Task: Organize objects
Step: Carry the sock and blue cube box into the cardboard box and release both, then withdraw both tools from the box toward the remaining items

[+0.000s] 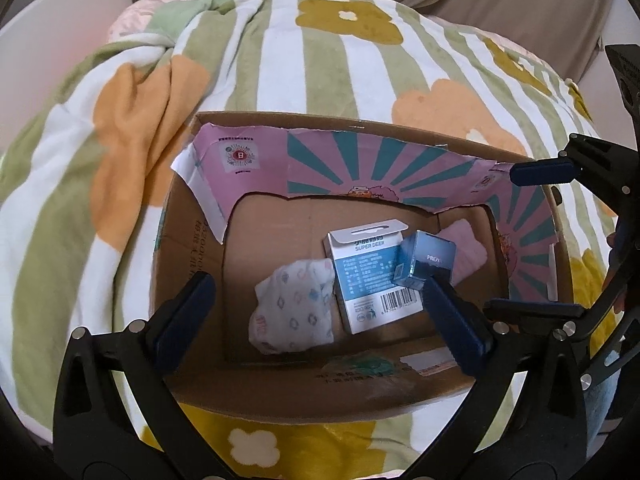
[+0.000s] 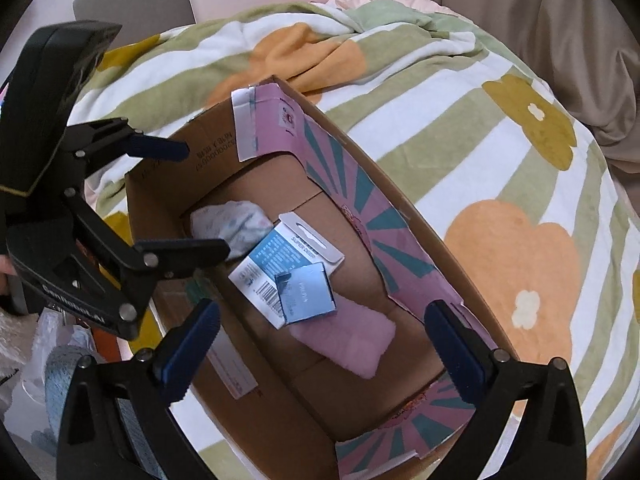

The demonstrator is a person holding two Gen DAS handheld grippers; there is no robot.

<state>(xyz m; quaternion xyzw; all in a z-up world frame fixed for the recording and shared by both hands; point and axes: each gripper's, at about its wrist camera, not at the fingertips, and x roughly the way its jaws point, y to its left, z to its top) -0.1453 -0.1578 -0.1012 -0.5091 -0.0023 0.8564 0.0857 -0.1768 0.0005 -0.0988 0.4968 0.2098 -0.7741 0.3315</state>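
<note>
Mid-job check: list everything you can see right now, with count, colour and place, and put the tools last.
cardboard box: one, brown with pink-and-teal lining, open, on the blanket
blanket: one, green-and-white stripes with orange and yellow flowers, under the box
Super Deer carton: one, white and blue, box floor, middle
small blue box: one, shiny blue, resting on the carton
patterned cloth: one, white with small prints, box floor beside the carton
pink cloth: one, pink, partly under the small blue box
left tool: one, black with blue pads, open, empty, over the box
right tool: one, same colours, open, empty, over the box
</note>
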